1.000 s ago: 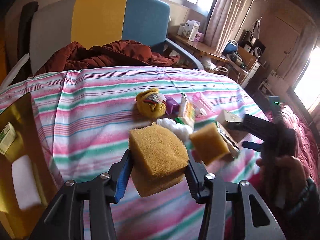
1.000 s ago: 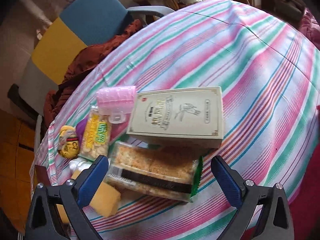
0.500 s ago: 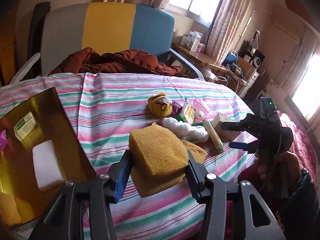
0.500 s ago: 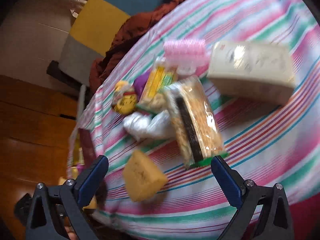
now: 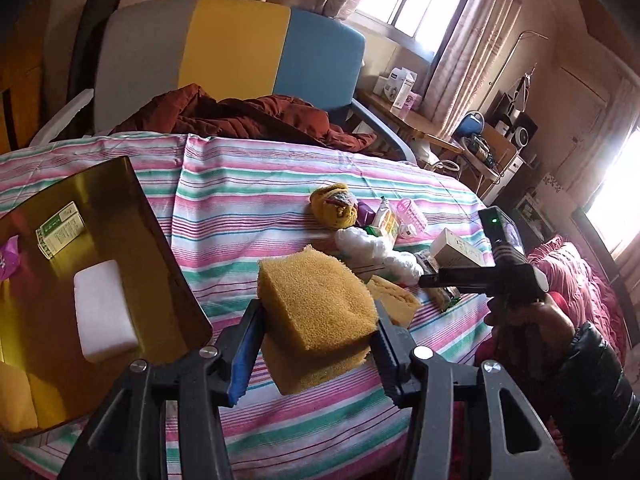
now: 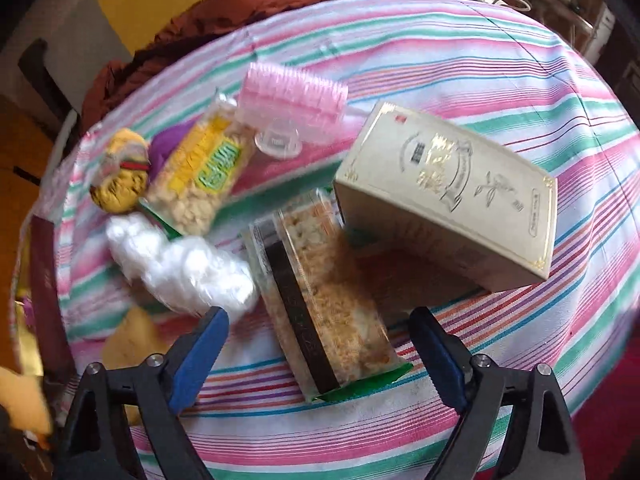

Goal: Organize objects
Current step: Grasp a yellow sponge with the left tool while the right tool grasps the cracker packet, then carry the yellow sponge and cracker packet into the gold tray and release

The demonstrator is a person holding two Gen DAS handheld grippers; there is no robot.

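Gripping a yellow sponge (image 5: 316,300) between both fingers, left gripper (image 5: 316,340) closed on it and raised above the striped tablecloth (image 5: 240,208). Left of the sponge, a gold tray (image 5: 152,240) with a white block (image 5: 104,316) and a small green-and-white box (image 5: 60,230) inside. Just behind the sponge, a second yellow sponge (image 5: 394,300) flat on the cloth. Beyond the sponge, a cluster: white plastic bag (image 5: 376,252), yellow knitted toy (image 5: 334,206), snack packet (image 5: 386,222), pink roller (image 5: 412,216). Right of the sponge, the right gripper (image 5: 476,278) in a gloved hand (image 5: 532,316), over the beige box (image 5: 460,250).

Seen from the right wrist: right gripper (image 6: 320,344) spread wide, nothing between the fingers, poised over a clear cracker pack (image 6: 320,300) that lies between the blue pads. Beside the sponge side of that pack, the white plastic bag (image 6: 176,264); on the other side, the beige box (image 6: 448,196), its corner over the pack's far end. Farther back, the snack packet (image 6: 200,176), pink roller (image 6: 292,104) and knitted toy (image 6: 120,176). Behind the table, a chair draped with a rust-red jacket (image 5: 248,116).
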